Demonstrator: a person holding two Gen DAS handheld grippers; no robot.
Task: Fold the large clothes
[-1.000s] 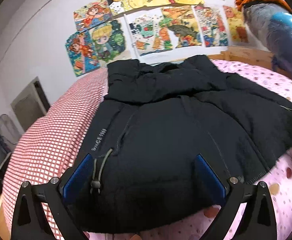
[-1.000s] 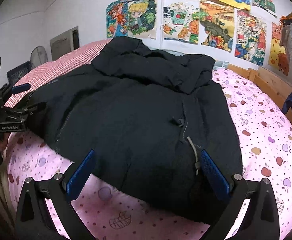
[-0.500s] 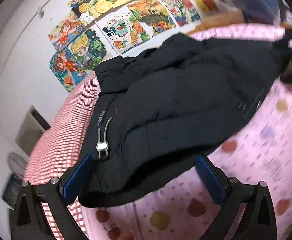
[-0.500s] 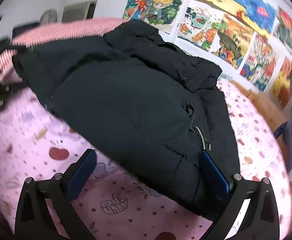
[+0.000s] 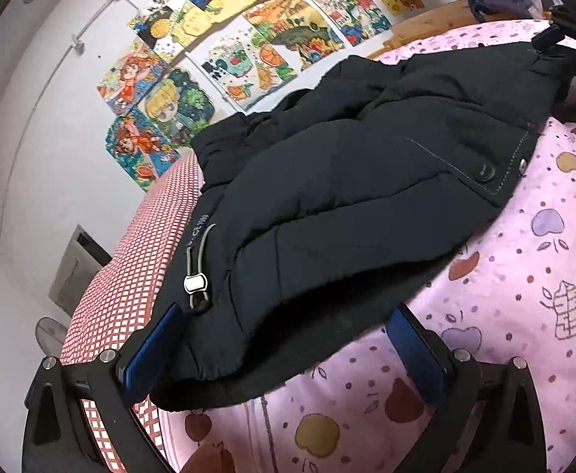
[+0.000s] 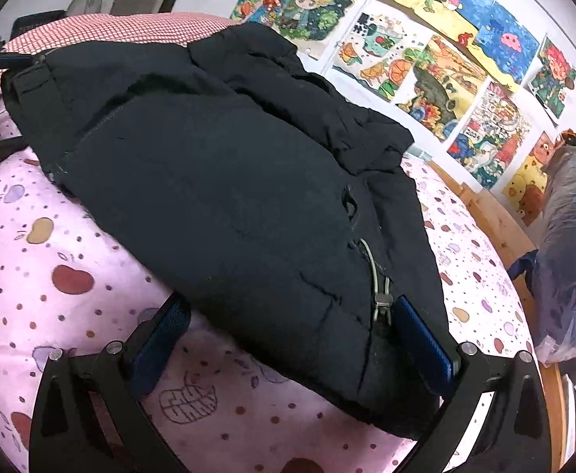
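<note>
A large black padded jacket (image 5: pixel 359 181) lies spread on the bed, collar toward the wall; it also shows in the right wrist view (image 6: pixel 225 181). My left gripper (image 5: pixel 288 354) is open, its blue pads either side of the jacket's lower left hem corner, by a drawcord with a white toggle (image 5: pixel 195 283). My right gripper (image 6: pixel 292 343) is open around the lower right hem corner, with a metal zipper pull (image 6: pixel 380 303) beside the right pad. Neither has closed on the cloth.
The bed has a pink fruit-print sheet (image 5: pixel 524 276) and a red-checked cover (image 5: pixel 130 276) on the left side. Colourful drawings (image 6: pixel 426 51) cover the wall behind. A wooden bed frame (image 6: pixel 497 213) and plastic-wrapped bundle (image 6: pixel 571 244) stand at right.
Both grippers have tilted and dropped closer to the jacket's hem corners. The jaws stay open throughout.
</note>
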